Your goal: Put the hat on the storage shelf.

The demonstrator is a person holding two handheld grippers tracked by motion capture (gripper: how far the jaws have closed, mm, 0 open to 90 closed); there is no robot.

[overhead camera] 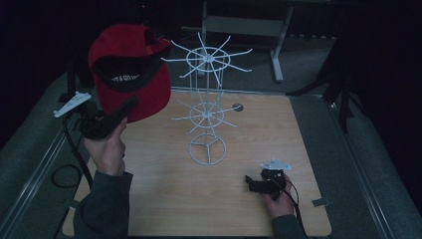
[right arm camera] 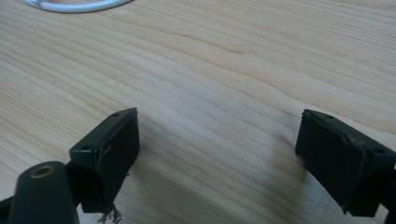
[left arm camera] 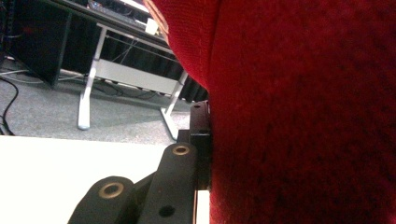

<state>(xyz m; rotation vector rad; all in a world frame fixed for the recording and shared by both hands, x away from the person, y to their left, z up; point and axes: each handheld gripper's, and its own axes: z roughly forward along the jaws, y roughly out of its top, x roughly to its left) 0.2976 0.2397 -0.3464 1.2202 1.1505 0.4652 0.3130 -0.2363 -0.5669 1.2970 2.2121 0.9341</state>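
The left gripper (overhead camera: 130, 105) is clamped on the edge of the red cap (overhead camera: 130, 74), holding it up in the air above the table's (overhead camera: 164, 199) left side, just beside the white wire rack (overhead camera: 206, 107) (the cap's opening faces the camera above). In the left gripper view the red cloth presses against the black jaw. The right gripper (right arm camera: 219, 144) rests low over the bare wood, jaws wide apart, nothing between them.
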